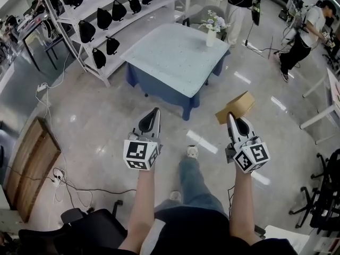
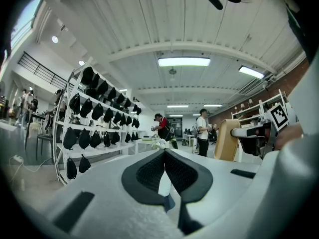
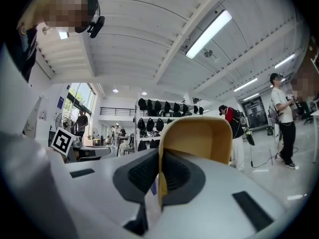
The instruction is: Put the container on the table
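A tan paper container point(image 1: 236, 107) is held out over the floor, short of the table. My right gripper point(image 1: 230, 116) is shut on its wall, and in the right gripper view the thin wall stands pinched between the dark pads point(image 3: 160, 158) while the open container point(image 3: 202, 139) fills the space ahead. To the left, my left gripper point(image 1: 155, 111) is shut with nothing in it; its pads meet at the tips point(image 2: 164, 152). The left gripper view also shows the container point(image 2: 227, 139) off to its right. The pale blue table point(image 1: 170, 62) stands ahead of both grippers.
A white vase of flowers point(image 1: 211, 32) stands at the table's far edge. A white rack of black bags point(image 1: 101, 23) runs along the left. A wooden board point(image 1: 29, 166) and cables lie on the floor, left. People stand at the back right point(image 1: 305, 33). An office chair point(image 1: 87, 227) is beside me.
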`<act>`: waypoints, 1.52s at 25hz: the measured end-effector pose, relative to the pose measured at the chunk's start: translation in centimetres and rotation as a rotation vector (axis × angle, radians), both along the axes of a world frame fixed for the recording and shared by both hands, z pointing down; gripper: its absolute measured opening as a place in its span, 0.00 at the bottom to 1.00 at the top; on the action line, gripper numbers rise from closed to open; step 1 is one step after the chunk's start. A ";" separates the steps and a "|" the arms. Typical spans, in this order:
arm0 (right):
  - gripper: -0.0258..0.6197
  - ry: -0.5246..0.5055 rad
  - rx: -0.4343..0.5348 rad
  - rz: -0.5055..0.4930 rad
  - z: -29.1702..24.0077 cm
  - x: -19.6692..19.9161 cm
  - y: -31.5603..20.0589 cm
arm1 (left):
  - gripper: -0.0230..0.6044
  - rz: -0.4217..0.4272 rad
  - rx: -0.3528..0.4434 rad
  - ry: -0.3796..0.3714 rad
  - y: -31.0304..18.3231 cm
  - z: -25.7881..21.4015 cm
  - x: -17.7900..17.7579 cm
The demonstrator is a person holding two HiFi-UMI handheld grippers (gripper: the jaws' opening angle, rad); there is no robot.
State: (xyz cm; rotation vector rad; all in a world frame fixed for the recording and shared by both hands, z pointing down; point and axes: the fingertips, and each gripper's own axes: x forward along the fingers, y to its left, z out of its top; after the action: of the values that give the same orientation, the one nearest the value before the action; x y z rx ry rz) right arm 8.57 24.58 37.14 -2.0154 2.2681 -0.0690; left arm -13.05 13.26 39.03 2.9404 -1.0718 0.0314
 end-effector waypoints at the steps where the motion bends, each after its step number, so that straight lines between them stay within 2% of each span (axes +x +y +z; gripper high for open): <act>1: 0.05 -0.001 0.003 -0.003 0.1 0.4 -0.8 | 0.04 -0.004 0.002 -0.001 -0.7 0.1 0.3; 6: 0.05 -0.013 0.010 -0.013 0.8 3.5 -5.5 | 0.04 -0.019 0.006 -0.015 -5.1 0.6 3.0; 16: 0.05 -0.011 -0.036 -0.067 2.7 8.8 -16.0 | 0.04 -0.090 -0.020 -0.028 -13.9 2.3 7.8; 27: 0.05 -0.022 -0.066 -0.155 2.9 16.4 -31.0 | 0.04 -0.174 -0.034 -0.021 -27.3 1.8 14.8; 33: 0.05 -0.018 -0.072 -0.221 3.1 18.2 -37.6 | 0.04 -0.243 -0.033 -0.018 -32.0 1.5 15.9; 38: 0.05 -0.021 -0.077 -0.250 3.1 18.2 -40.8 | 0.04 -0.263 -0.039 -0.022 -34.3 1.5 16.0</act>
State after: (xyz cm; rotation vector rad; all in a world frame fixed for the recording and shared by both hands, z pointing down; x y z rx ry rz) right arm 26.72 -16.24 40.25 -1.7433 2.5271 -0.1999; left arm 2.94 -21.04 40.56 2.7454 -1.4324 0.0806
